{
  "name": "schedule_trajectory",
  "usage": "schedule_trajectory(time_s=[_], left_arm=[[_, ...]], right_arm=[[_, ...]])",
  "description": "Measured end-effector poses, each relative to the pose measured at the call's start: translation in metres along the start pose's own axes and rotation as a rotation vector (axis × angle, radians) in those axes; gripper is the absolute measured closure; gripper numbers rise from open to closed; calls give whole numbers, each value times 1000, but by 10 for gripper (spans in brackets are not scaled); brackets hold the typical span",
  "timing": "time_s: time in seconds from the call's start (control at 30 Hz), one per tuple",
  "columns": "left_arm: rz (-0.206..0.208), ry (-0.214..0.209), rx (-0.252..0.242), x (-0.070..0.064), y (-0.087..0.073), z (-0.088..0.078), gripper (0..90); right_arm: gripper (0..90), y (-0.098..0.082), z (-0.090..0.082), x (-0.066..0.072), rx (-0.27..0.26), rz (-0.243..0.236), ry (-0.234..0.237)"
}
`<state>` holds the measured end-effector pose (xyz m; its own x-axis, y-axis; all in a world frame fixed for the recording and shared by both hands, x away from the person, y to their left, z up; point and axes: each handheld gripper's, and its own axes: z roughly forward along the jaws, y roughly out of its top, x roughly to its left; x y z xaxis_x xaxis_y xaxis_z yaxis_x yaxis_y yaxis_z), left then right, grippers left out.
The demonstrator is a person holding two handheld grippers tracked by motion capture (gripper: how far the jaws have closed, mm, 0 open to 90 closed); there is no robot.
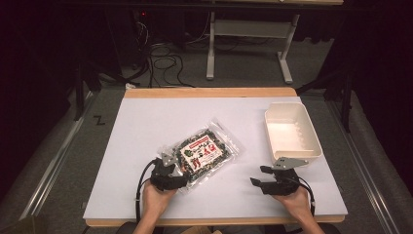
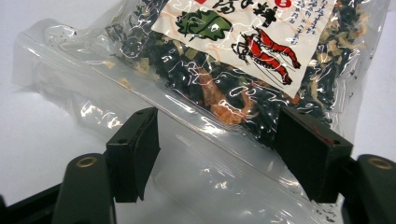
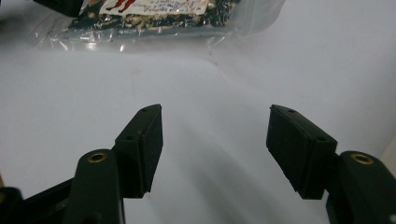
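A clear plastic bag of dark dried food (image 1: 207,152) with a white and red label lies near the middle of the white table. My left gripper (image 1: 170,171) sits at the bag's near left corner. In the left gripper view its jaws stand wide apart around the bag's clear sealed end (image 2: 205,158), open and not pinching it. My right gripper (image 1: 261,176) rests low over the table to the right, open, with bare table between its jaws. The bag (image 3: 163,16) lies well ahead of my right gripper (image 3: 215,140).
An empty cream plastic bin (image 1: 291,132) stands at the right side of the white table top (image 1: 160,117), just beyond my right gripper. Past the table's far edge are a dark floor, cables and a white stand's legs (image 1: 248,46).
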<state>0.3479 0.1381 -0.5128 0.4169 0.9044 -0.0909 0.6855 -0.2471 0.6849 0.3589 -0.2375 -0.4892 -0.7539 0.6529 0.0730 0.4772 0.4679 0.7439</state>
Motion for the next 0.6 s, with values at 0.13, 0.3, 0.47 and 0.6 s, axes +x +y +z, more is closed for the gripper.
schedule_trajectory(time_s=[0.13, 0.3, 0.47, 0.6], left_arm=[[2, -8, 3, -1, -1, 0, 318], [10, -20, 10, 0, -1, 0, 317], [17, -23, 12, -1, -1, -1, 317], [27, -22, 11, -1, -1, -1, 316]], right_arm=[[381, 8, 3, 1, -15, -2, -23], [401, 22, 16, 1, -8, -5, -69], [398, 40, 31, 1, 12, 52, -72], [391, 55, 46, -1, 48, 64, -97]])
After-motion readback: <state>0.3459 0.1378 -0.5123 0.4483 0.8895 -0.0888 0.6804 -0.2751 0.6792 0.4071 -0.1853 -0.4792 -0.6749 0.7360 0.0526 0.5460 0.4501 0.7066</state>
